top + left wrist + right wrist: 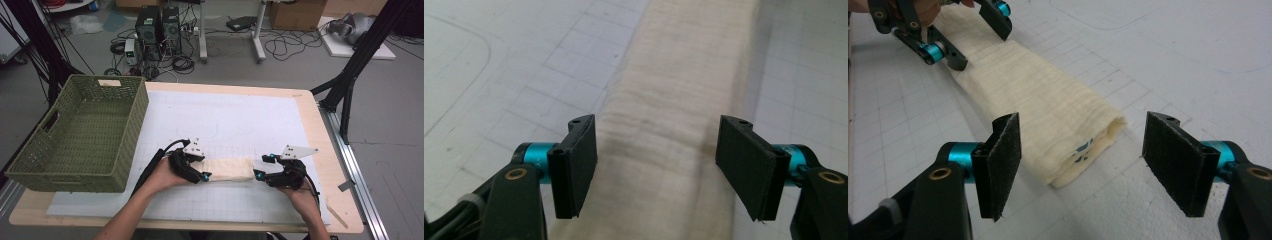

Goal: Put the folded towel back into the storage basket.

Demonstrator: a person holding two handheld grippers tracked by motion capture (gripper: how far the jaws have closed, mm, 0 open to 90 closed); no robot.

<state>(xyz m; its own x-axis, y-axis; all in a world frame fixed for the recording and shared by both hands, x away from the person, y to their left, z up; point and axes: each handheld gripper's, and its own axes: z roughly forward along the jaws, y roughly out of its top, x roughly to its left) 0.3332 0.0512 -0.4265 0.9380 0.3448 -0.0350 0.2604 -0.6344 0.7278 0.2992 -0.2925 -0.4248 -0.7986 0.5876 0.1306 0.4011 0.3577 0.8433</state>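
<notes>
One folded cream cloth (231,169) lies on the desk (320,135) between two hand-held grippers, left (204,176) and right (258,174), both spread, neither pinching it.

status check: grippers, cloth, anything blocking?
Left gripper open, jaws astride folded cloth. Right gripper open at cloth's other end, not touching. Basket off left, nothing blocking.

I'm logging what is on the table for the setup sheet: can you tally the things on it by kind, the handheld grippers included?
Folded cream cloth: 1
Green woven basket: 1
White grid mat: 1
Handheld grippers: 2, the left gripper and the right gripper, both with jaws open
Total: 5
</notes>
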